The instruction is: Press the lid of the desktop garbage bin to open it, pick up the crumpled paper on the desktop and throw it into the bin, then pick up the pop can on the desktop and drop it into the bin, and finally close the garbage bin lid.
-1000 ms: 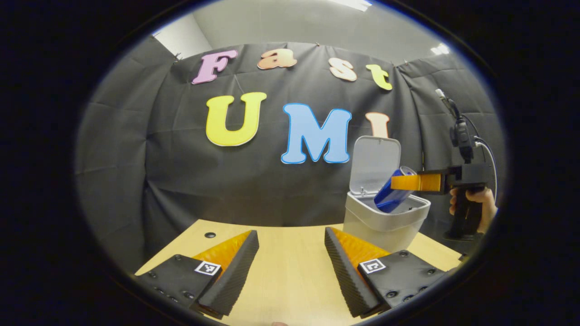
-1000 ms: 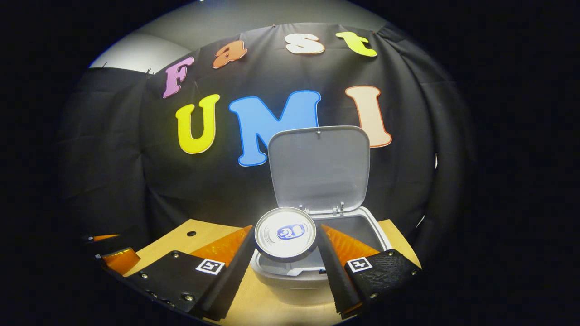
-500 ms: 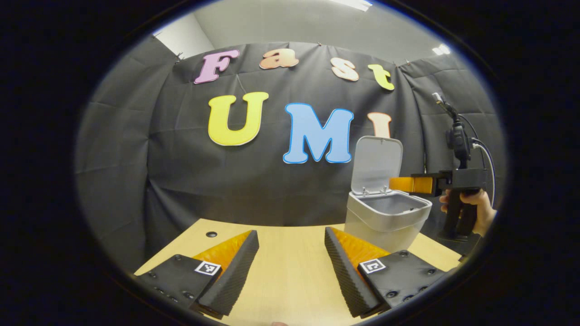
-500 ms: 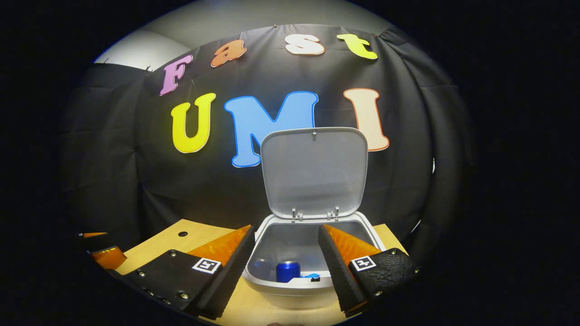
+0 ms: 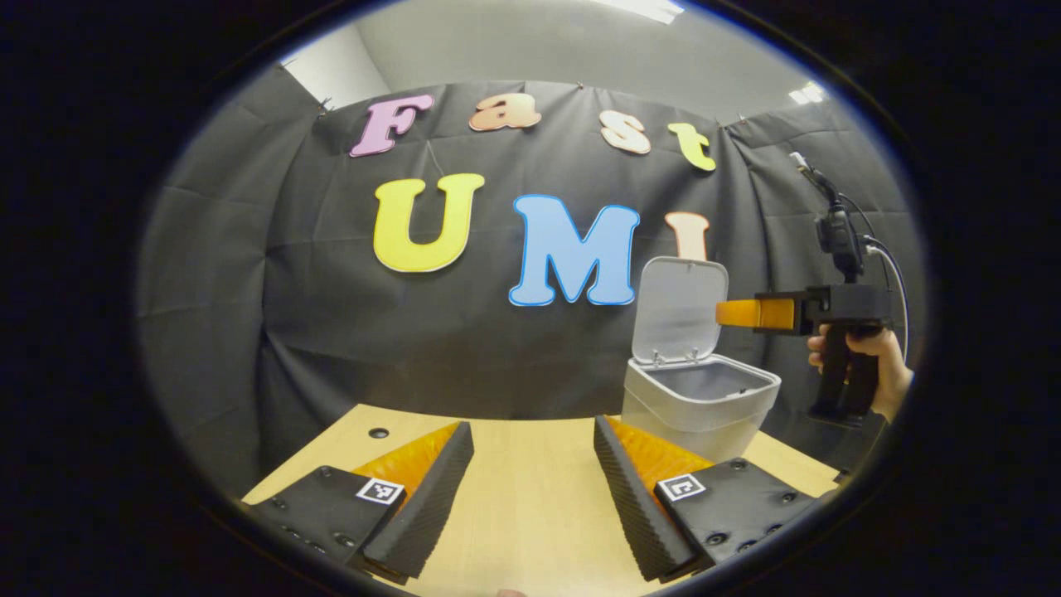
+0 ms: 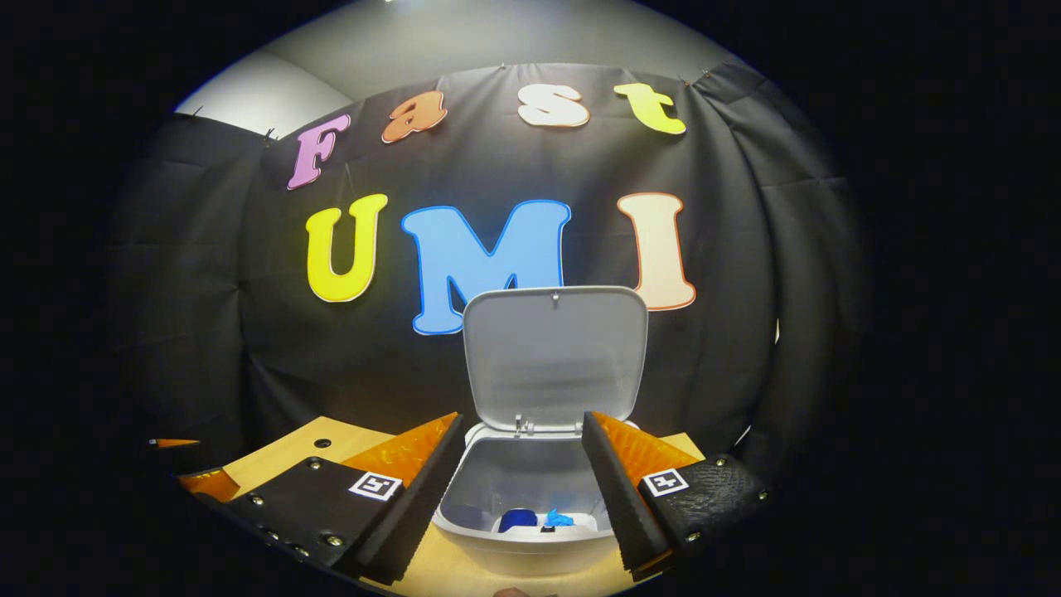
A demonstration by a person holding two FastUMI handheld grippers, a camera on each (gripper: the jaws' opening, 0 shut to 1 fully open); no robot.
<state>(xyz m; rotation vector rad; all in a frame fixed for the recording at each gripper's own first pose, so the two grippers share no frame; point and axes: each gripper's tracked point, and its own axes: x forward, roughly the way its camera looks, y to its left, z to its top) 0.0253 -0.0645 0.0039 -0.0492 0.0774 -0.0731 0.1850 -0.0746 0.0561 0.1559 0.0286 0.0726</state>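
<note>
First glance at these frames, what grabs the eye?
The pale bin with its lid standing upright and open, dead ahead in the right gripper view, with the blue can lying at its bottom. In the left gripper view, the right gripper hovers open above the bin's mouth, held by a hand at far right.

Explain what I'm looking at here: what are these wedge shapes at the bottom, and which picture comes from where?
Each picture comes from a camera riding on a hand-held gripper; the wedges at the bottom are that gripper's own two fingers. In the left gripper view, the left hand-held gripper is open over the wooden table, holding nothing. Off to the side stands the garbage bin, lid up, with a person's hand holding the right hand-held gripper beside it. In the right gripper view, the right hand-held gripper is open and empty above the bin, where the blue pop can lies inside.
</note>
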